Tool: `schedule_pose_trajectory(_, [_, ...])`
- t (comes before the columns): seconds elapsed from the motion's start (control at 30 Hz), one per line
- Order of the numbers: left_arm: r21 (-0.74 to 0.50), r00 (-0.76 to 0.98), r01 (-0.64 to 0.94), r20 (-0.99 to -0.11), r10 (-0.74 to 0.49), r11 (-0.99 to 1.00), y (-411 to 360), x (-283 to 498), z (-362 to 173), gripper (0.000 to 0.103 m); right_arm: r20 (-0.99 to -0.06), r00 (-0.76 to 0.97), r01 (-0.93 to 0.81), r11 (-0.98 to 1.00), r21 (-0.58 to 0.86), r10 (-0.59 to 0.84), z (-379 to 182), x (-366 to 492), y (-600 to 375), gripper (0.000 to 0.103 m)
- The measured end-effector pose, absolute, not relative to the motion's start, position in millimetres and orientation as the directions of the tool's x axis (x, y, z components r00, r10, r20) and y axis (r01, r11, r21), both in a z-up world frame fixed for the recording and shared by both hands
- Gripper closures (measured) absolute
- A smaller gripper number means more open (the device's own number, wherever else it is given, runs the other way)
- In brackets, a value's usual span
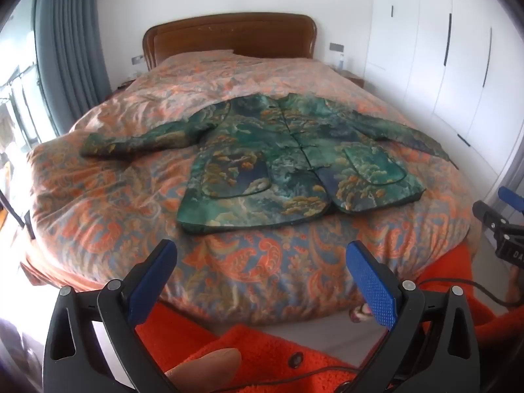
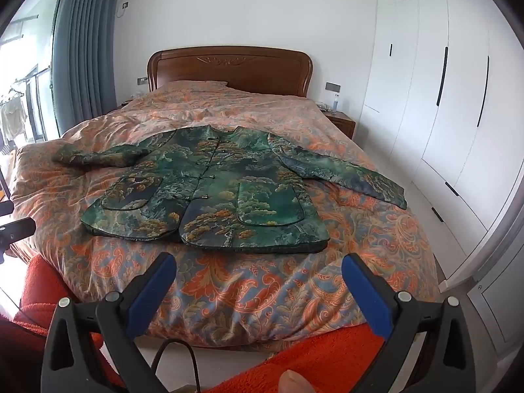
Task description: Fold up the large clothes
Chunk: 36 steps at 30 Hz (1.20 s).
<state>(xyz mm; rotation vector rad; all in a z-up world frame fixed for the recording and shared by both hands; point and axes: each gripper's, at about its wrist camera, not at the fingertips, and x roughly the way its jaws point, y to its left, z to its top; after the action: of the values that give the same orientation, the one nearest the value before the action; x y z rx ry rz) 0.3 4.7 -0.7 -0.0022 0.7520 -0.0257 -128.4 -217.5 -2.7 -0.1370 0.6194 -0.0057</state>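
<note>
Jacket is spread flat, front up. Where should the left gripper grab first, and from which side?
Probably the left sleeve's cuff: the sleeve lies straight out from the green jacket, its end free on the bedspread. The open left gripper should approach from the bed's foot, pinching across the cuff.

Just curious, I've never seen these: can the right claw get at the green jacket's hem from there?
Probably yes: the right claw is open, and only bare orange paisley bedspread lies between it and the green patterned jacket.

only "da" legible, white letters on right gripper [image 1: 511,255] body; rest cut off.
</note>
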Motion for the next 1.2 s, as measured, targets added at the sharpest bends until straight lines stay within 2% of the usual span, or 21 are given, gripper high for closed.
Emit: schedule_pose_trajectory(1.2, [-0.013, 0.726, 0.023, -0.687, -0.026, 1.000, -0.5, 1.9, -8.1, 0.000, -0.578, 0.815, -0.033, 0.992, -0.123, -0.044, -2.5, -127.0, -219.1, 0.000])
